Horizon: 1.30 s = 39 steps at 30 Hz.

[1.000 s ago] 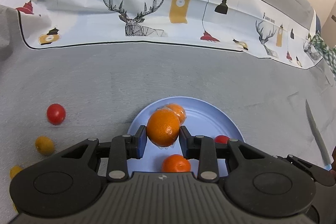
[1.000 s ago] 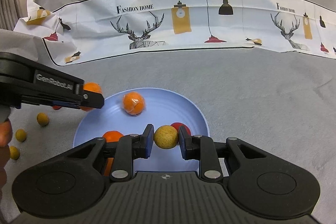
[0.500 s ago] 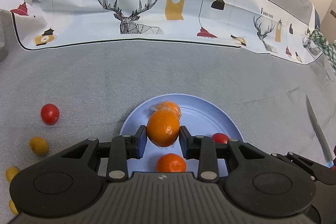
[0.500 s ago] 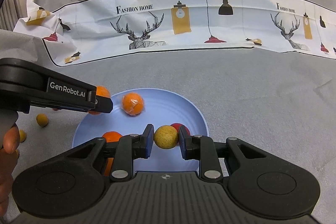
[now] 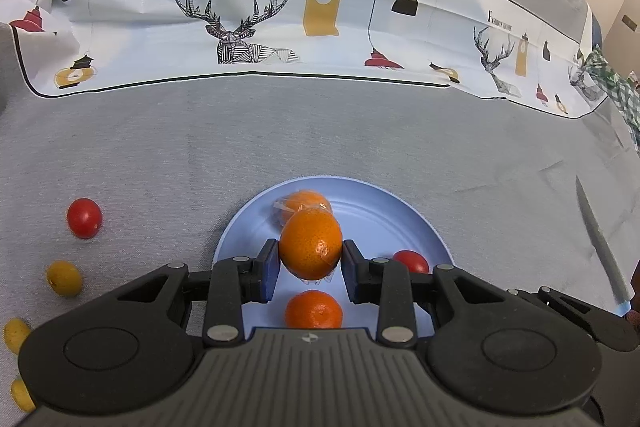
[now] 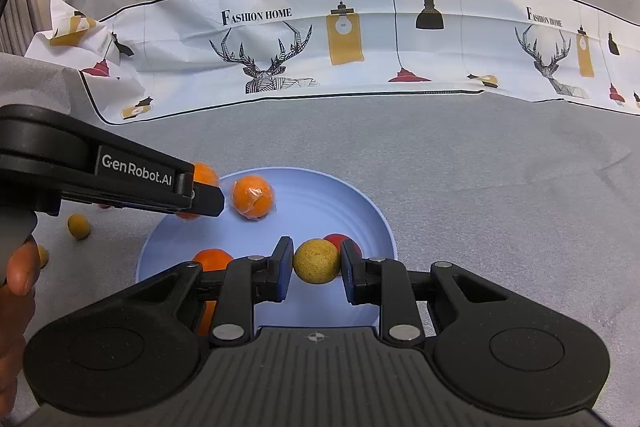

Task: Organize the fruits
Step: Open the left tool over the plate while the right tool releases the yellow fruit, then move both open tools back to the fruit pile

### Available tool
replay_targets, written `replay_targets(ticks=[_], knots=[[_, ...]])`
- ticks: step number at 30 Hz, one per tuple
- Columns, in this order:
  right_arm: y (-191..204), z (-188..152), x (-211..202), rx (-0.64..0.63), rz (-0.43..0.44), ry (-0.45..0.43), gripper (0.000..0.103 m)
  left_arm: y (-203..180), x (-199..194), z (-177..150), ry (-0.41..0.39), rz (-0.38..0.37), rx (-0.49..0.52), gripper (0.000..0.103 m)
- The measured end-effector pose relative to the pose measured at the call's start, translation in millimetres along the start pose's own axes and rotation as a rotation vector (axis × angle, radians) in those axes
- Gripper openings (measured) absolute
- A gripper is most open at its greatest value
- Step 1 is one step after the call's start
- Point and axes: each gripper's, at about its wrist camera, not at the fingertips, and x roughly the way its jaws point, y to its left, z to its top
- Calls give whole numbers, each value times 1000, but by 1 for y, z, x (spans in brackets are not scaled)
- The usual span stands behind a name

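Observation:
My left gripper [image 5: 310, 261] is shut on a wrapped orange mandarin [image 5: 311, 242], held over the left part of the light blue plate [image 5: 412, 219]. On the plate lie another wrapped mandarin [image 5: 300, 203], a bare mandarin [image 5: 313, 309] and a red tomato [image 5: 411, 261]. My right gripper [image 6: 316, 267] is shut on a small yellow fruit [image 6: 316, 261] above the same plate [image 6: 360, 211], with the red tomato [image 6: 338, 239] just behind it. The left gripper [image 6: 200, 193] comes in from the left of the right wrist view with its mandarin [image 6: 204, 174].
On the grey cloth left of the plate lie a red tomato [image 5: 84, 218] and several small yellow fruits [image 5: 64, 278]. A knife [image 5: 600, 247] lies at the right. A printed white cloth [image 5: 280, 19] runs along the back. A person's hand [image 6: 16, 291] holds the left gripper.
The left gripper has moved a little to the right with its mandarin, further over the plate. The right gripper has kept still with the yellow fruit.

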Motion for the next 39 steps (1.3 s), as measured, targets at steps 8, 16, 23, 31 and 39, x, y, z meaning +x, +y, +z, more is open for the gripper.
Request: replay_targets(ticks=[8, 16, 23, 31, 39], knots=[[1, 0, 0, -2, -2, 1, 27, -1, -1, -1, -1, -3, 1, 36], [4, -1, 2, 9, -23, 14, 46, -2, 0, -2, 15, -23, 3, 42], [9, 1, -3, 13, -46, -1, 54, 2, -7, -2, -10, -20, 1, 42], [23, 6, -15, -4, -44, -27, 54, 15, -27, -2, -46, -8, -11, 26], [51, 13, -24, -44, -18, -49, 49, 39, -52, -4, -81, 8, -17, 17]])
